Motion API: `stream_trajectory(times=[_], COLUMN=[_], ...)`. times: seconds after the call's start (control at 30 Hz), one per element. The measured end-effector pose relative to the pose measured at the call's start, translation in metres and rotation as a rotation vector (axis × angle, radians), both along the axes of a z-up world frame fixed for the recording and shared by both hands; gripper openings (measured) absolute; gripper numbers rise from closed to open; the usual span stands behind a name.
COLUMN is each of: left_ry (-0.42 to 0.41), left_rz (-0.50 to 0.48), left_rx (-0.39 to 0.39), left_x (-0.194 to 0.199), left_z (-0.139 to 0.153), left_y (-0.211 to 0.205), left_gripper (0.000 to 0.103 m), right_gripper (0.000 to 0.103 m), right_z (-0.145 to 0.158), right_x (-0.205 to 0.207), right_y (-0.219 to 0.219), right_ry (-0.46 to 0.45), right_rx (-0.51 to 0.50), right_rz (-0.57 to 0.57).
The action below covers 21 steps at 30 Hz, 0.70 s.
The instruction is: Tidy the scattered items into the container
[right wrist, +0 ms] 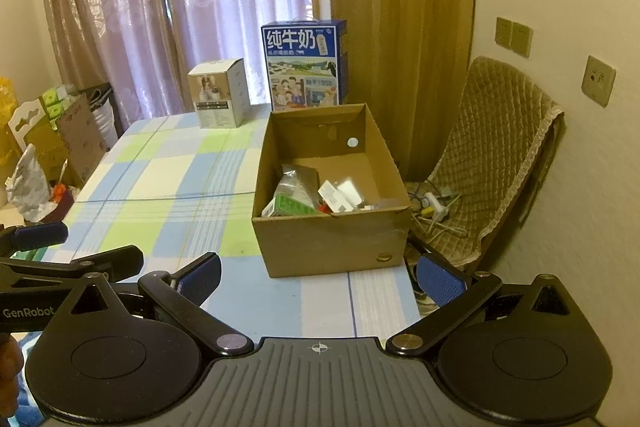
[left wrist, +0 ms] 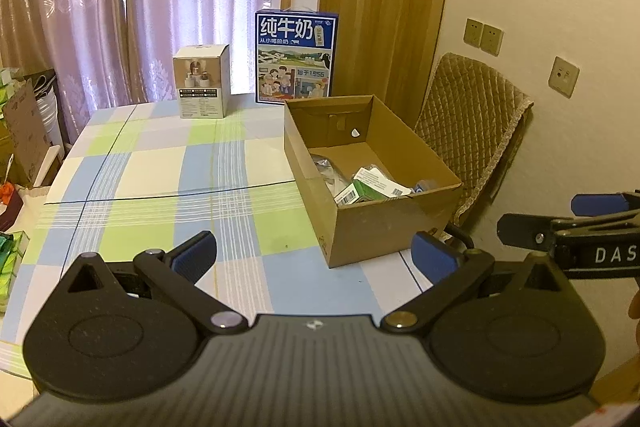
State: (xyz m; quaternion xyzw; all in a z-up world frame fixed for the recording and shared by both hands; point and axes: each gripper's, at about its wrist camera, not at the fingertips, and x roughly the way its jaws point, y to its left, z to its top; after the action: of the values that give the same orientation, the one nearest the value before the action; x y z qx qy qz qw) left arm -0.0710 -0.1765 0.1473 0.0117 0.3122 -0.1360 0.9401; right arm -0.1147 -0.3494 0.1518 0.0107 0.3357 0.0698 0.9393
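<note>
An open brown cardboard box (left wrist: 396, 227) stands on the right side of the checked table (left wrist: 160, 167); it also shows in the right wrist view (right wrist: 332, 243). Inside lie a green-and-white carton (left wrist: 366, 189), a clear bag (right wrist: 296, 181) and small white packets (right wrist: 340, 197). My left gripper (left wrist: 316, 257) is open and empty, above the table's near edge in front of the box. My right gripper (right wrist: 320, 277) is open and empty, just before the box. Each gripper shows at the edge of the other's view.
A blue milk carton case (left wrist: 296, 57) and a small white product box (left wrist: 202, 81) stand at the table's far edge by the curtain. A padded chair (left wrist: 472, 131) with cables on its seat (right wrist: 436, 205) stands right of the table. Bags and boxes (right wrist: 44, 147) crowd the floor at left.
</note>
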Motion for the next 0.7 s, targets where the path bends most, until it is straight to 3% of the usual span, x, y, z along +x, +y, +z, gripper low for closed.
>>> stream_trajectory(times=[0.7], left_ry=[0.009], left_rz=[-0.002], left_rx=[0.003], left_x=[-0.0018], left_z=[-0.0067], left_y=[-0.0038], left_gripper=[0.102], right_gripper=[0.101], right_z=[-0.0046], right_x=[-0.0012], right_y=[-0.0028], right_ry=[0.011], right_rx=[0.010], right_rz=[-0.003])
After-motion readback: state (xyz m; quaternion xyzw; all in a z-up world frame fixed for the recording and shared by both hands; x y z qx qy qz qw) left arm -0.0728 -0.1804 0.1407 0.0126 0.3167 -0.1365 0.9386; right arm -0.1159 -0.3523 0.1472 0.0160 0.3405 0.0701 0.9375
